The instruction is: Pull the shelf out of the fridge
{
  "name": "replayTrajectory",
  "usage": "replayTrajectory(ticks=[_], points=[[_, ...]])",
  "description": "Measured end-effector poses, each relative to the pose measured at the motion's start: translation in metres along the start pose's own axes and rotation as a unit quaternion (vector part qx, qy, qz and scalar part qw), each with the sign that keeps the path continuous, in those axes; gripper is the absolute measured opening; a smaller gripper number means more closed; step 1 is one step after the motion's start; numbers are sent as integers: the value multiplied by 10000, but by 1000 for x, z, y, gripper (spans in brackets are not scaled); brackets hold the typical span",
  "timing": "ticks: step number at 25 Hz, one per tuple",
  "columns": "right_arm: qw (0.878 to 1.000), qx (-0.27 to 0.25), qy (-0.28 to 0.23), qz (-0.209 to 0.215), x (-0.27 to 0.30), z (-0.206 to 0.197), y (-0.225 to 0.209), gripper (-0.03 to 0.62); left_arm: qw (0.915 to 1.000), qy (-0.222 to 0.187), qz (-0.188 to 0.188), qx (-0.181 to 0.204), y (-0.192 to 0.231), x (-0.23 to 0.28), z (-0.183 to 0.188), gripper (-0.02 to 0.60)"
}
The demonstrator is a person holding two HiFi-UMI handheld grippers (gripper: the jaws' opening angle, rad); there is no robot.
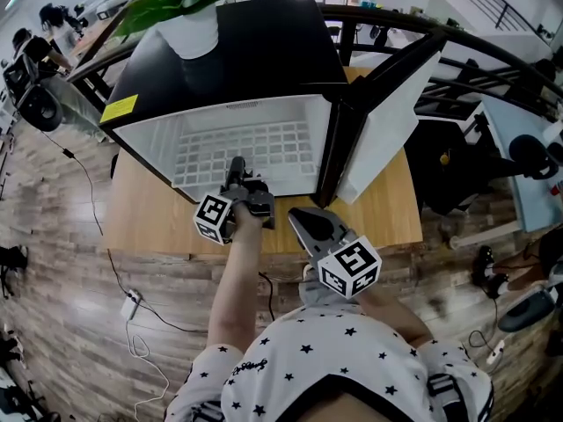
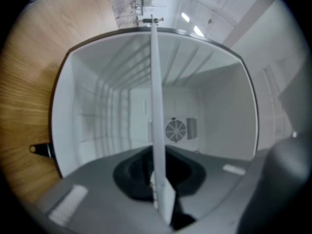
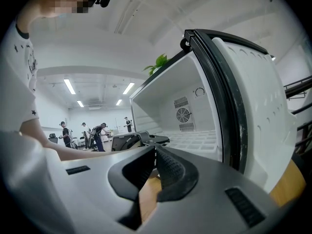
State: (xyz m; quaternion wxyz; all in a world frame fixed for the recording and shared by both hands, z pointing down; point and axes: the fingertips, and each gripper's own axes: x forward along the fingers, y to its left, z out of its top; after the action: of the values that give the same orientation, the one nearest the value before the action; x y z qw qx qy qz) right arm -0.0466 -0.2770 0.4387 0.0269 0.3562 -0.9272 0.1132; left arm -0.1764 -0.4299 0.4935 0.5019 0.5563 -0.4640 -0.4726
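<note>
A small black fridge (image 1: 237,51) stands on a wooden table (image 1: 149,218) with its door (image 1: 378,121) swung open to the right. Inside lies a white grid shelf (image 1: 255,152). My left gripper (image 1: 236,172) reaches into the opening and is shut on the shelf's front edge. In the left gripper view the shelf (image 2: 157,106) runs edge-on as a thin white strip clamped between the jaws (image 2: 158,179). My right gripper (image 1: 303,218) hangs back in front of the table edge, shut and empty (image 3: 155,152). From there I see the shelf (image 3: 195,140) and the left gripper (image 3: 141,139).
A potted plant (image 1: 189,7) sits on top of the fridge. A cable and power strip (image 1: 130,304) lie on the wood floor at the left. Office chairs and desks (image 1: 528,156) stand to the right. People stand far off in the room.
</note>
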Motion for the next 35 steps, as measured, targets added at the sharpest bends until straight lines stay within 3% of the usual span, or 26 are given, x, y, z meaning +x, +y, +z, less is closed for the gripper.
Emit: replayTrajectory(ticks=[35], points=[[10000, -25, -6, -44, -48, -21, 54, 23, 9999, -11, 49, -113, -3, -63, -7, 29]])
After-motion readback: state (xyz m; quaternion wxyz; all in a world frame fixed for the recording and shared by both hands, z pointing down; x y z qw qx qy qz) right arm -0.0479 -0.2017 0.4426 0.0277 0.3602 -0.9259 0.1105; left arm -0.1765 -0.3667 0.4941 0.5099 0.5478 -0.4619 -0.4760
